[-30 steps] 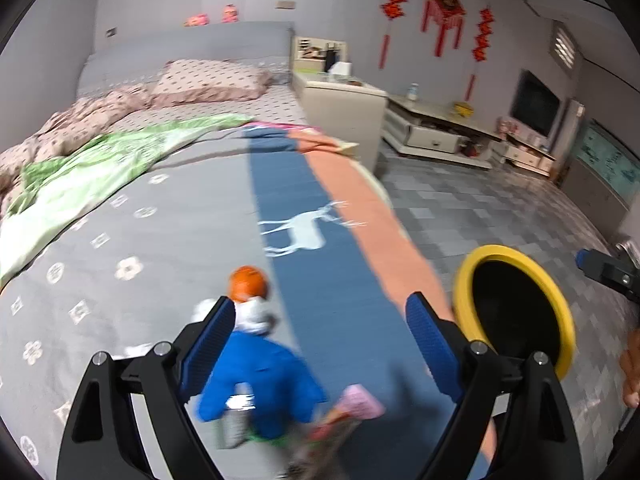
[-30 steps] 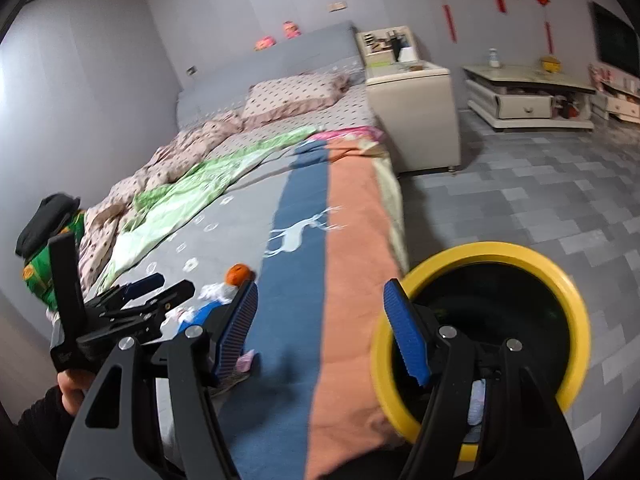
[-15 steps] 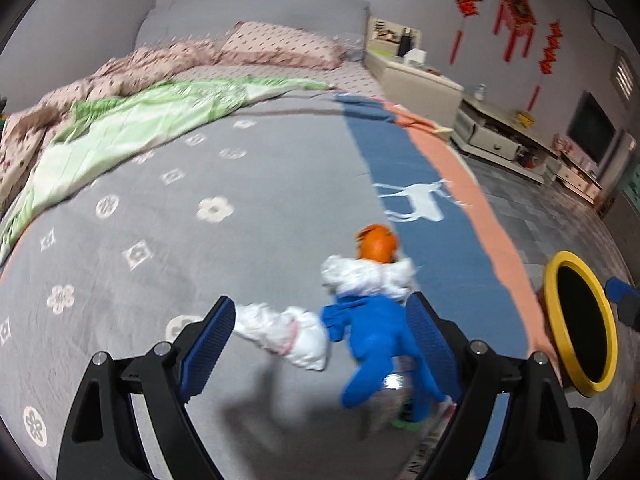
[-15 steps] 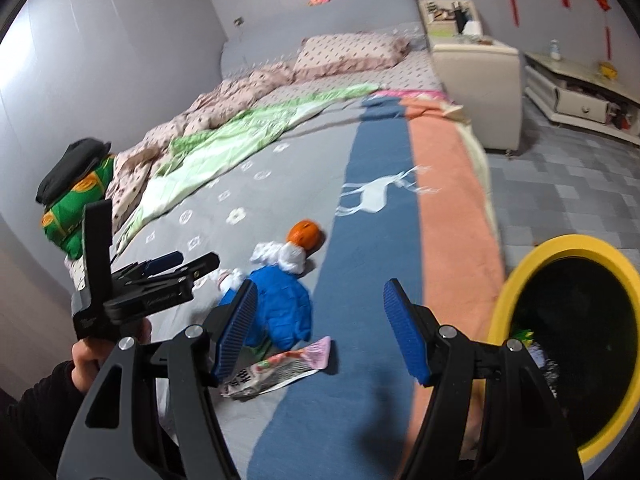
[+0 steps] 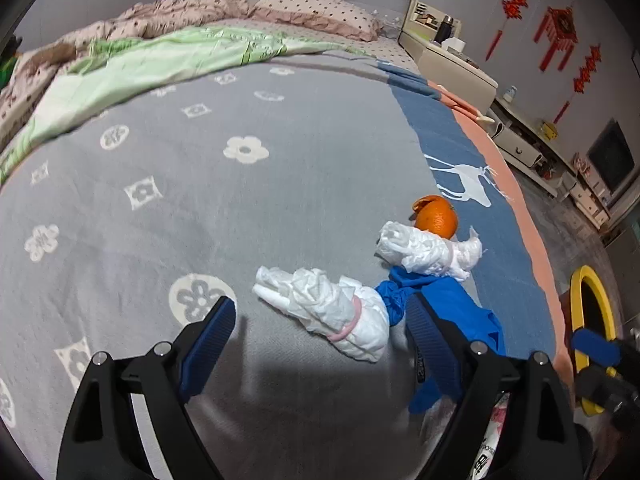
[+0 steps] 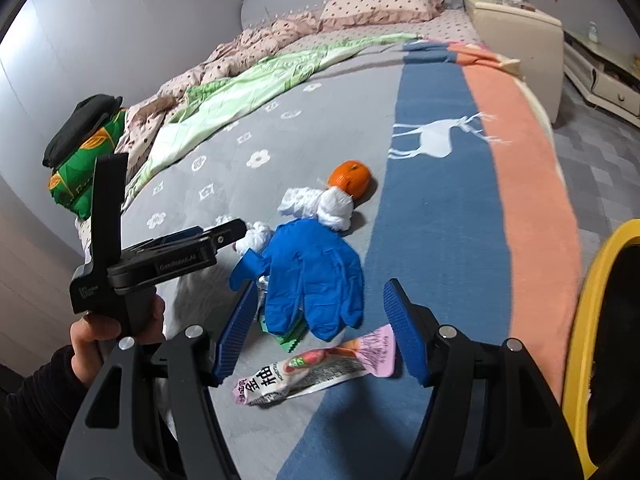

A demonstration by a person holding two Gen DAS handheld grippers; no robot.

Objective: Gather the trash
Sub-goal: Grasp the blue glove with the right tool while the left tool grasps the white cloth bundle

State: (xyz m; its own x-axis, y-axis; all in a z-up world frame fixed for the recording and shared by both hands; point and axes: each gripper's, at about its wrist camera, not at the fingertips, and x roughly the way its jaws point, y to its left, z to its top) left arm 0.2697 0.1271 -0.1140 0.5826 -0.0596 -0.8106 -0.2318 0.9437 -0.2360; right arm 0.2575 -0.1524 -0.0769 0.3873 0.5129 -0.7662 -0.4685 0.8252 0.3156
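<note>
Grey bedspread (image 5: pixel 248 208), orange (image 5: pixel 436 218), crumpled tissues (image 5: pixel 332 312), blue glove (image 6: pixel 312 276), snack wrapper (image 6: pixel 316 368)

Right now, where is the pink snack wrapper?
In the right wrist view, the pink snack wrapper lies on the bed between the open right gripper fingers, below the blue glove.
</note>
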